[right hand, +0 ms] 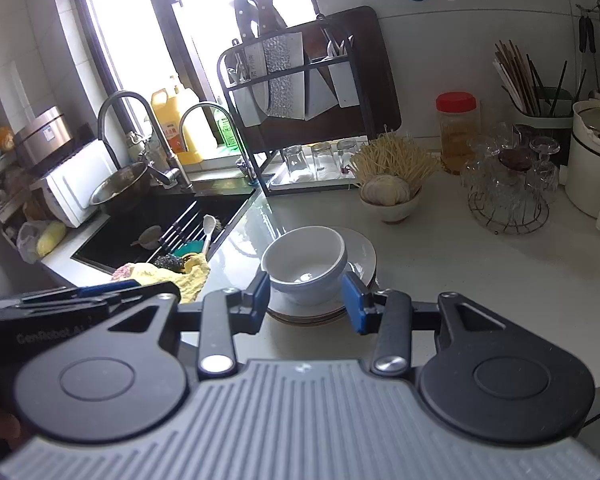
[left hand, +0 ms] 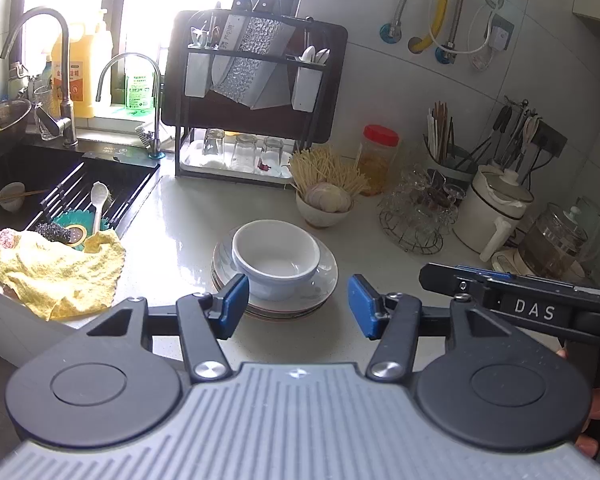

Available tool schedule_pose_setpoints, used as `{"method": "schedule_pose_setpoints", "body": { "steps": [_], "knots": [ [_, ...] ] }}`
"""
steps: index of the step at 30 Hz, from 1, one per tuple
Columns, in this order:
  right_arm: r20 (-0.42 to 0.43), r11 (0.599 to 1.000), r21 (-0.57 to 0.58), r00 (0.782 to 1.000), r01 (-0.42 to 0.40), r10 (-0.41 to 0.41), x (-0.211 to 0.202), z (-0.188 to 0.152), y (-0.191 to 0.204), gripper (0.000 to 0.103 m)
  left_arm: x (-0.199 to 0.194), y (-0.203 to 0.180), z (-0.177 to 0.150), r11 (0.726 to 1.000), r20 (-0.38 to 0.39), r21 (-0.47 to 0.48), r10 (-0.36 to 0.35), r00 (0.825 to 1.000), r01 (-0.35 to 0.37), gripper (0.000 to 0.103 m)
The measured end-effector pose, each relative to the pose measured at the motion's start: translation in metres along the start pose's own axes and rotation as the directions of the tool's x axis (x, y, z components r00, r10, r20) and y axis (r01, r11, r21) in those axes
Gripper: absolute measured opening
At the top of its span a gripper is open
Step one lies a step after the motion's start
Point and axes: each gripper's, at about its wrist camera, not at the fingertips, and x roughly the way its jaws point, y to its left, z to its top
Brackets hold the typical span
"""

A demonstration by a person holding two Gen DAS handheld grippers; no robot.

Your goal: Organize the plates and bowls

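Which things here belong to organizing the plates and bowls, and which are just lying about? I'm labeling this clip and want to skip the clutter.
Belongs to the job:
white bowl
stack of plates under it

Just lying about:
yellow cloth
small bowl of garlic
red-lidded jar
upturned glasses on the knife rack
wire basket of glassware
white spoon over the sink

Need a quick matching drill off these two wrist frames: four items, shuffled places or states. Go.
Items:
1. white bowl
2. yellow cloth
3. drinking glasses
4. white spoon

Places:
A. upside down on the rack's bottom tray
B. on the stack of plates
C. lying over the sink rack
D. crumpled at the sink's near edge

Pairs: 1-B, 2-D, 3-A, 4-C
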Motion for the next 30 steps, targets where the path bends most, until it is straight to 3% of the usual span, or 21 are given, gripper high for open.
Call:
{"method": "schedule_pose_setpoints", "body": {
  "steps": [8,23,28,30],
  "knots": [
    [0.001,1.000,0.005,1.000,0.021,-0.021,-0.007,-0.003,-0.007,0.044,-0.001,0.001,-0.003,1.000,0.008,0.007,0.010,1.000,-0.010,0.065],
    [0.020,0.999,-0.039,1.000,0.024,-0.023,-0.016,-0.010,0.000,0.049,0.008,0.005,-0.007,1.000,-0.044,0.019,-0.011,0.999,0.012,0.075],
    [0.019,0.999,-0.031,0.999,0.027,-0.027,-0.015,-0.015,-0.002,0.049,0.011,0.005,-0.007,1.000,-0.037,0.014,-0.022,0.999,0.023,0.087],
    [0.022,0.999,-0.044,0.999,0.028,-0.027,-0.015,-0.016,-0.001,0.057,0.014,0.006,-0.006,1.000,-0.042,0.004,-0.013,0.999,0.013,0.091]
  ]
}}
